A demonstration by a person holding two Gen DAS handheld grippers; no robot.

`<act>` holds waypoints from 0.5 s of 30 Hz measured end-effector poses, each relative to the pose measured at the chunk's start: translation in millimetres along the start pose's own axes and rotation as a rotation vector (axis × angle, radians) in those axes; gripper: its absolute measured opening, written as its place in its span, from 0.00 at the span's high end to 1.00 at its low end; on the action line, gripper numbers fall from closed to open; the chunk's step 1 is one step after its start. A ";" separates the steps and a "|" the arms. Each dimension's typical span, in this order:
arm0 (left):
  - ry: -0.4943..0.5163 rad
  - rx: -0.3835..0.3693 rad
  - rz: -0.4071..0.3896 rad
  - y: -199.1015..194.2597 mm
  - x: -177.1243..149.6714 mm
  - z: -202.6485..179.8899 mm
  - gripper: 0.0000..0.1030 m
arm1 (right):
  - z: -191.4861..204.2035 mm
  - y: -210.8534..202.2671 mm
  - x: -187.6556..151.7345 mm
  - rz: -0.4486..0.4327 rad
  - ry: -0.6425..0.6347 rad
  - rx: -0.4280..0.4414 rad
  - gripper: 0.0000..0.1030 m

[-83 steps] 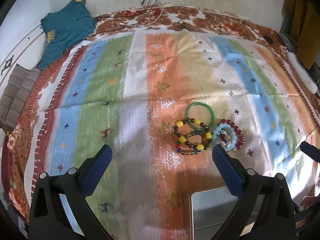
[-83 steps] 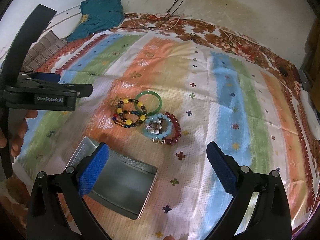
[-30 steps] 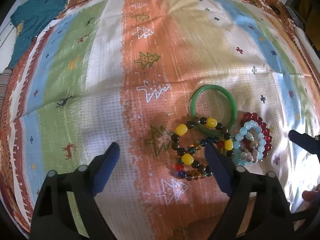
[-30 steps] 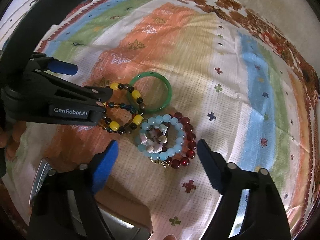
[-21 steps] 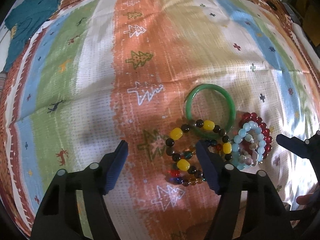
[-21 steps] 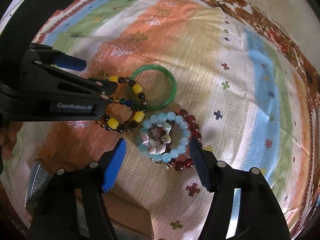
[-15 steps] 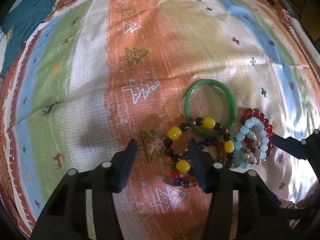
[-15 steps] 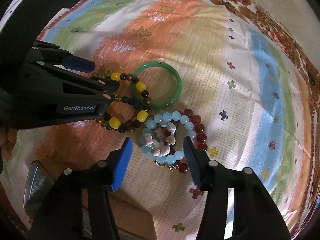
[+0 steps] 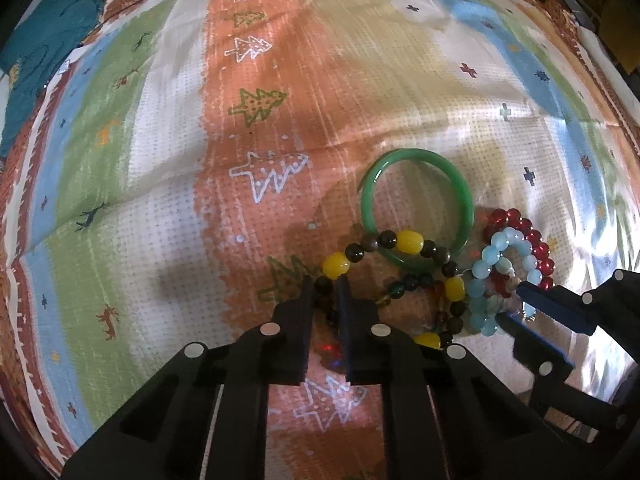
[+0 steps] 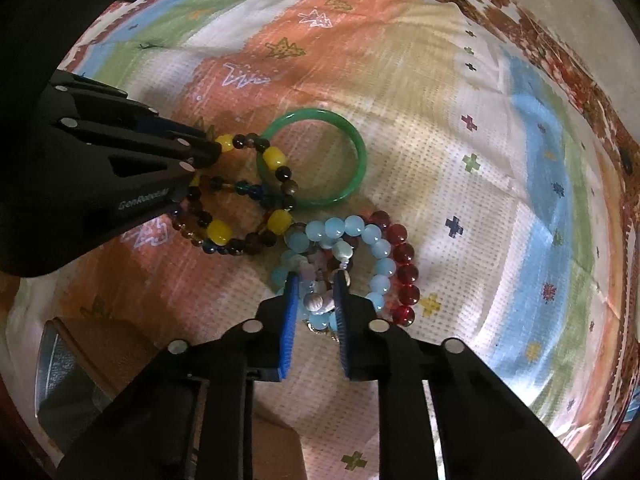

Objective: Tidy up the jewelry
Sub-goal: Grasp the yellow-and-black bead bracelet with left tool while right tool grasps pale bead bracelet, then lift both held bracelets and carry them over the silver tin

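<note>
Left wrist view: the left tool [image 9: 325, 285], wide open a second ago, has closed on the dark beads of the yellow-and-dark bracelet [image 9: 400, 276], whose loop trails ahead and to its right over the striped bedspread [image 9: 160, 184]. The green bangle [image 9: 416, 212] lies just beyond, under that loop's far side.

Right wrist view: the right tool [image 10: 316, 284] has likewise narrowed onto the pale-blue bracelet [image 10: 352, 240], with the red bracelet [image 10: 404, 268] touching on its right. The metal tin [image 10: 68, 380] sits behind to the left. Both pieces look ready to lift.
</note>
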State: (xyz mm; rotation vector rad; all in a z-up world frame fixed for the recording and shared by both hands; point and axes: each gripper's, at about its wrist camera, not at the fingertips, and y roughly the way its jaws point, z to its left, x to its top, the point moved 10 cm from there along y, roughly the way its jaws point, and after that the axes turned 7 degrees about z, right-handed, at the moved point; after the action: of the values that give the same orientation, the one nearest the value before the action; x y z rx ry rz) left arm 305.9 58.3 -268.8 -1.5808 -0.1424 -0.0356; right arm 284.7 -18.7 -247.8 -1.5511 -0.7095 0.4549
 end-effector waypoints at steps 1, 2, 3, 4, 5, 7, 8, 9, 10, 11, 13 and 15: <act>0.002 0.004 -0.001 -0.4 0.0 -0.2 0.91 | -1.1 -0.3 -0.1 0.000 0.003 0.000 0.88; 0.001 0.007 -0.005 -1.6 0.6 -0.2 0.91 | -1.3 -0.7 -0.1 -0.003 0.004 0.005 0.89; 0.000 0.007 -0.008 -2.7 1.4 -0.7 0.91 | -1.5 -1.1 0.4 -0.006 0.002 0.006 0.90; 0.001 0.004 -0.011 -3.9 1.8 -1.4 0.91 | -1.3 -1.5 0.4 -0.008 -0.001 0.007 0.90; 0.001 0.002 -0.014 -5.5 2.2 -1.3 0.91 | -0.9 -2.4 0.7 -0.013 -0.001 0.009 0.90; -0.004 -0.001 -0.021 -10.3 4.0 -1.9 0.91 | -0.8 -4.4 1.3 -0.022 -0.001 0.008 0.90; -0.005 -0.004 -0.025 -12.1 4.4 -1.7 0.91 | -0.7 -6.6 1.7 -0.028 -0.002 0.007 0.90; -0.007 -0.007 -0.031 -15.0 4.6 -1.7 0.91 | -0.8 -8.2 1.3 -0.033 -0.002 0.008 0.90; -0.007 -0.008 -0.035 -17.5 3.0 -1.3 0.91 | -1.5 -10.2 1.8 -0.039 0.000 0.008 0.90; -0.005 -0.008 -0.038 -19.3 2.8 -2.4 0.92 | -2.6 -13.0 1.9 -0.046 0.004 0.008 0.90; 0.001 -0.009 -0.045 -23.2 2.3 -4.9 0.92 | -6.1 -15.1 2.7 -0.050 0.011 0.010 0.90; -0.001 -0.010 -0.053 -28.5 1.2 -5.1 0.92 | -9.4 -18.4 1.3 -0.055 0.019 0.005 0.90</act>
State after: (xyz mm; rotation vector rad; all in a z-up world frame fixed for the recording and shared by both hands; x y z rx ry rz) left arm 304.3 53.5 -240.3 -1.5866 -0.1854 -0.0764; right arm 288.8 -24.8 -228.4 -1.5253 -0.7340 0.3997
